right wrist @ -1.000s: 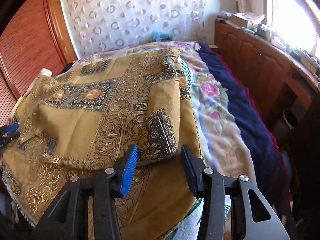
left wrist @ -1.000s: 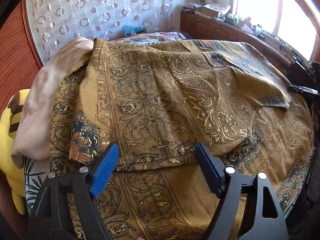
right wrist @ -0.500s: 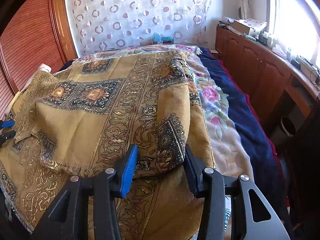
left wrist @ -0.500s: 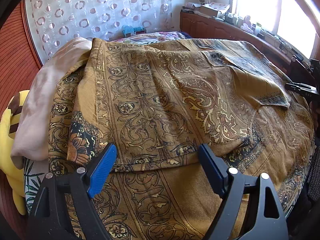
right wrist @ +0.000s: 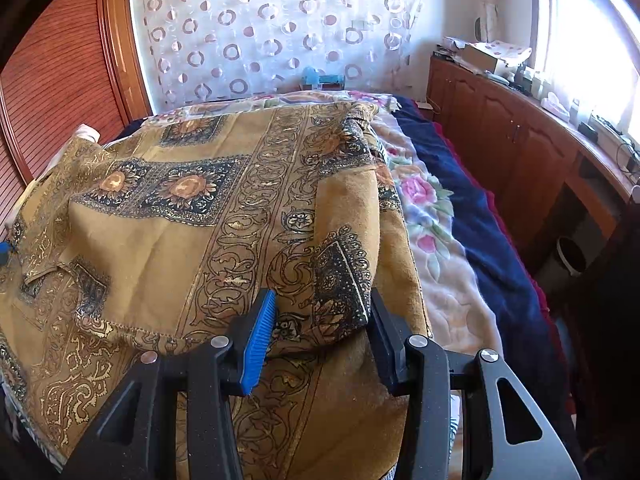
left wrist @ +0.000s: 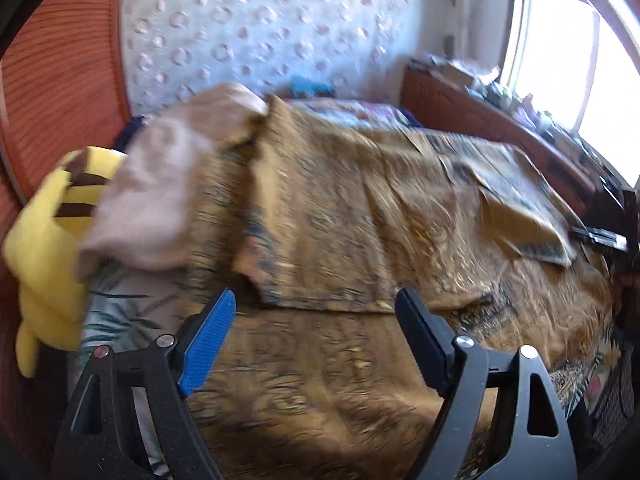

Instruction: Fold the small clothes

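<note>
1. Ochre patterned cloth fills our near view: the right gripper has come down over a folded flap of the garment, which bulges between its half-parted jaws; we cannot tell if they pinch.
2. At nine o'clock, the left gripper, jaws wide and empty, has swung away, so the next fold looks ours to start.
3. Farther, a beige cloth and yellow plush lie at ten o'clock.

The patterned garment lies spread on the bed (cabinets along its right), a plush toy at its left.
</note>
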The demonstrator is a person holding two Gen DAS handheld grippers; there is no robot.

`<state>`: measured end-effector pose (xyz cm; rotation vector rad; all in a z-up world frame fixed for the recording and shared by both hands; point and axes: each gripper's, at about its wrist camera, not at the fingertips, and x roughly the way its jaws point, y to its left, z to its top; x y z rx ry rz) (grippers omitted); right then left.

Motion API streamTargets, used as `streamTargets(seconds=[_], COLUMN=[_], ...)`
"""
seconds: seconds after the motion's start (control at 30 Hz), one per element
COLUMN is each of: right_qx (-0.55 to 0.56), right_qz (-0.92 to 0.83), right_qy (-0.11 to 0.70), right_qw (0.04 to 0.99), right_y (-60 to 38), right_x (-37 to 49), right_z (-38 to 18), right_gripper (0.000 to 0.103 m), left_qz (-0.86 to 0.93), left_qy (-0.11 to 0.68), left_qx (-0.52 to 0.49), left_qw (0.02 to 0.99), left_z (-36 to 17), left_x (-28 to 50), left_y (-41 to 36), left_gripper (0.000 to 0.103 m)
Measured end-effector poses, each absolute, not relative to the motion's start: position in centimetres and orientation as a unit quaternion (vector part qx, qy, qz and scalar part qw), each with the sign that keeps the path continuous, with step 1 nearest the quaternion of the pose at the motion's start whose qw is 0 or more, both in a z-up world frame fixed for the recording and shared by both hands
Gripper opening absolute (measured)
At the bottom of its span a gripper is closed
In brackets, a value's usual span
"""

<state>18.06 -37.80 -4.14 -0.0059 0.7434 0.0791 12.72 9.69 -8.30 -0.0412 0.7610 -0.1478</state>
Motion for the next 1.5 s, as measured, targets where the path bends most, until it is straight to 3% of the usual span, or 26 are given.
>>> streamTargets(seconds=[0.13, 0.2, 0.23, 0.53, 0.67, 1.3, 1.33, 1.4, 1.47, 1.5], right_qx=[-0.001, -0.002, -0.002, -0.007, -0.005, 0.018, 0.018, 0.016, 0.018, 0.017], right_qz=[0.040, 0.040, 0.040, 0.040, 0.041, 0.048, 0.046, 0.042, 0.048, 0.054], right_qy=[0.363, 0.363, 0.363, 0.364, 0.363, 0.364, 0.363, 0.362, 0.361, 0.355], right_qw=[0.931, 0.931, 0.931, 0.931, 0.931, 0.930, 0.931, 0.931, 0.931, 0.933], right_y=[-37.9, -37.9, -37.9, -38.0, -38.0, -38.7, -38.8, -38.8, -38.7, -38.6], right_x=[18.1, 18.1, 18.1, 18.0, 17.9, 18.3, 18.3, 18.5, 18.7, 18.7], right_z=[-4.1, -4.1, -4.2, -4.2, -4.1, -3.9, -3.8, -3.5, -3.1, -2.8], right_gripper=[0.047, 0.047, 0.047, 0.047, 0.047, 0.046, 0.044, 0.016, 0.004, 0.004], left_qz=[-0.061, -0.061, -0.066, -0.056, -0.058, -0.059, -0.061, -0.064, -0.070, -0.072], left_qy=[0.372, 0.375, 0.374, 0.393, 0.397, 0.402, 0.401, 0.398, 0.395, 0.393], left_qx=[-0.040, -0.045, -0.050, -0.030, -0.013, 0.000, -0.001, -0.004, -0.006, -0.007], left_qw=[0.925, 0.924, 0.924, 0.917, 0.916, 0.914, 0.914, 0.915, 0.916, 0.917], left_z=[-7.9, -8.2, -8.2, -9.1, -9.3, -9.8, -9.7, -9.5, -9.1, -8.9], left_x=[13.2, 13.7, 13.9, 16.4, 16.8, 17.2, 17.2, 17.1, 17.1, 17.0], left_y=[11.5, 11.9, 12.1, 11.6, 11.1, 10.5, 10.5, 10.3, 10.1, 10.1], left_gripper=[0.052, 0.046, 0.037, 0.036, 0.013, 0.006, 0.006, 0.005, 0.004, 0.004])
